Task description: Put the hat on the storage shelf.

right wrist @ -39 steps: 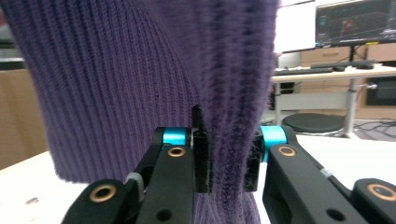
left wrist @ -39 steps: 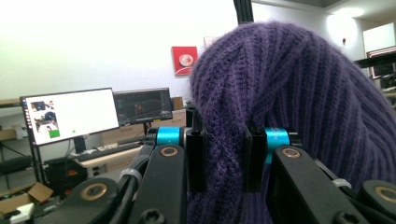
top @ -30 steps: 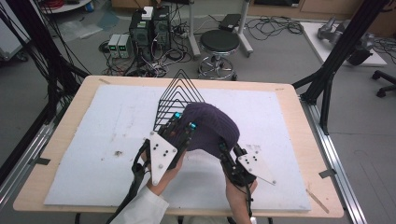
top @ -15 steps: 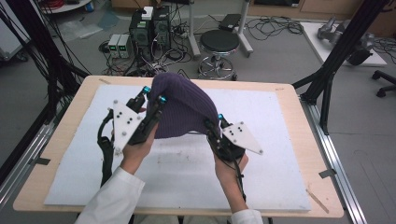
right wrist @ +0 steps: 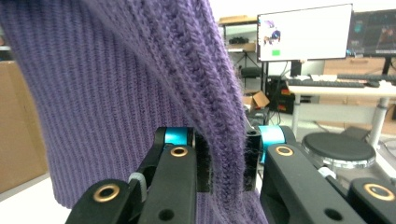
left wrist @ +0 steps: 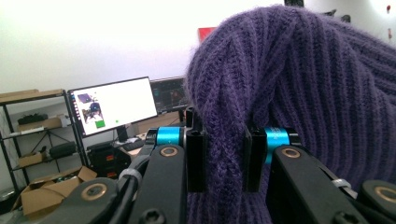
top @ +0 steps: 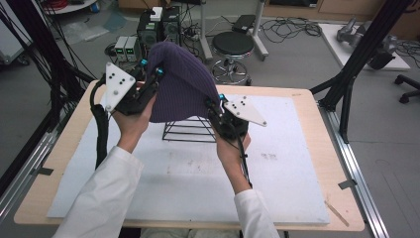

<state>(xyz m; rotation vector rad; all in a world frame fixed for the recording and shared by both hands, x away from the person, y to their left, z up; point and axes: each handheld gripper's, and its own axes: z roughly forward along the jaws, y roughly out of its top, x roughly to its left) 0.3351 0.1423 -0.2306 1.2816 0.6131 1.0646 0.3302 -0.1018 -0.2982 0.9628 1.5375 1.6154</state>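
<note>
Gripping the purple knitted hat point(top: 181, 84) by its rim, one fold of wool pinched in the left claw point(left wrist: 223, 156) and one in the right claw point(right wrist: 224, 161), held up spread between both, just above the black wire stand point(top: 190, 130) on the worktop point(top: 297, 198) beyond, probably to draw it open over that frame.

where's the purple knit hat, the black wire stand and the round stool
purple knit hat point(top: 181, 89), high view, middle of its ribbed side.
black wire stand point(top: 190, 133), high view, bare lower frame under the hat.
round stool point(top: 233, 43), high view, centre of its dark seat.
</note>
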